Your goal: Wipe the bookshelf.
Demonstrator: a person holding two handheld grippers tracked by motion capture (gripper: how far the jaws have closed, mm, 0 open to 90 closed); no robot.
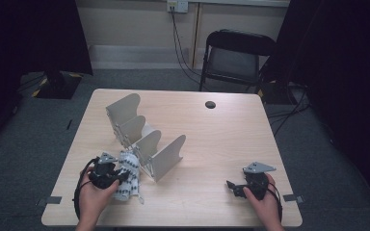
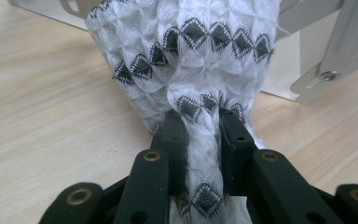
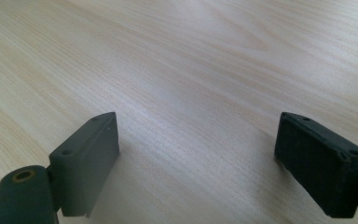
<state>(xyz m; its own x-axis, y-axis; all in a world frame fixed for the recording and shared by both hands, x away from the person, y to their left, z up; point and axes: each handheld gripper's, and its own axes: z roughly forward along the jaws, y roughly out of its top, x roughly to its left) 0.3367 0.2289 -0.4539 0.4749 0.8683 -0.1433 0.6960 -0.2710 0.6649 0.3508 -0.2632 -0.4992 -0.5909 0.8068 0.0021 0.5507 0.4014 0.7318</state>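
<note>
Left gripper (image 1: 120, 177) sits at the near-left of the wooden table (image 1: 221, 139), held in the person's left hand (image 1: 94, 195). Its jaws are pinched on a white cloth with black diamond pattern (image 1: 127, 175). In the left gripper view the cloth (image 2: 186, 60) is bunched into a narrow fold between the two black pads, which press it from both sides; the rest of the fabric fans out wider beyond the tips. Cloth lies on the table near the left edge, just beside and touching the near end of the grey metal divider rack (image 1: 144, 137). Rack (image 2: 307, 51) shows right behind the cloth in the left gripper view. Rack runs diagonally from far-left to near-centre, several curved upright plates on a base.

Right gripper (image 1: 233, 186) is at the near-right of the table, in the person's right hand (image 1: 265, 199), well apart from cloth and rack. Jaws point left, set wide apart, nothing between them; in the right gripper view there is bare tabletop (image 3: 191, 93) between the pads.

Dark round hole (image 1: 210, 104) in the tabletop at the far side. Black folding chair (image 1: 233, 57) beyond the table's far edge.
</note>
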